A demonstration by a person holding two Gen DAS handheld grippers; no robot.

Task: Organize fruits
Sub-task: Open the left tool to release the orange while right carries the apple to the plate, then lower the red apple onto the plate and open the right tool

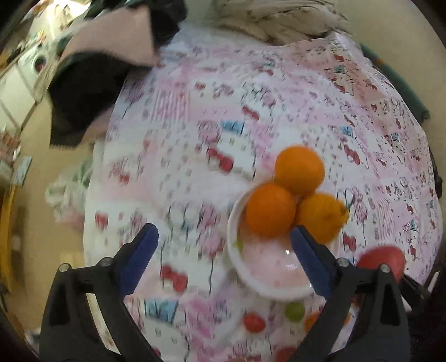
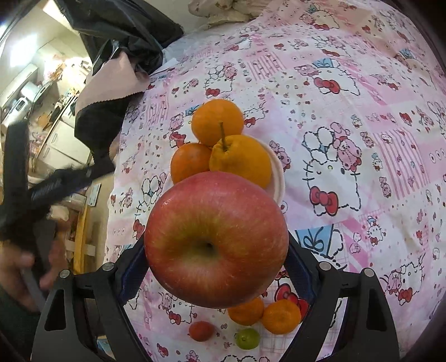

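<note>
Red-and-yellow apple (image 2: 216,239) clamped between blue pads of right gripper (image 2: 216,259), dimpled end facing the camera, held above pink cartoon-print cloth (image 2: 348,117). Pads pressed against both flanks of the fruit.

Left gripper (image 1: 224,250) spread wide, nothing between its fingers (image 1: 139,256); right-hand finger overlapping white bowl (image 1: 237,222) in its own view (blurred frame, so contact with the bowl not determinable). Same gripper visible as a dark smear at left edge of right wrist view, with part of a hand (image 2: 19,267) below it.

Bowl resting on the cloth, tilted or seen at an angle. Three oranges (image 1: 270,213) grouped at its far side: two round ones and one pear-shaped with a stalk (image 2: 241,160). Farthest round orange (image 2: 217,121) apparently outside the rim, on the cloth, touching the other two (not certain from either view). Near half of bowl interior bare.

Loose fruit on the cloth on the near side of the bowl, seen under the apple: two small oranges (image 2: 281,316) side by side, a small red fruit (image 2: 201,330), a small green one (image 2: 247,338). All four apart from the bowl.

Background: black garment (image 2: 117,33) and pale pink cloth (image 2: 111,80) at far left edge of the covered surface; crumpled beige fabric (image 1: 278,19) at far end.
</note>
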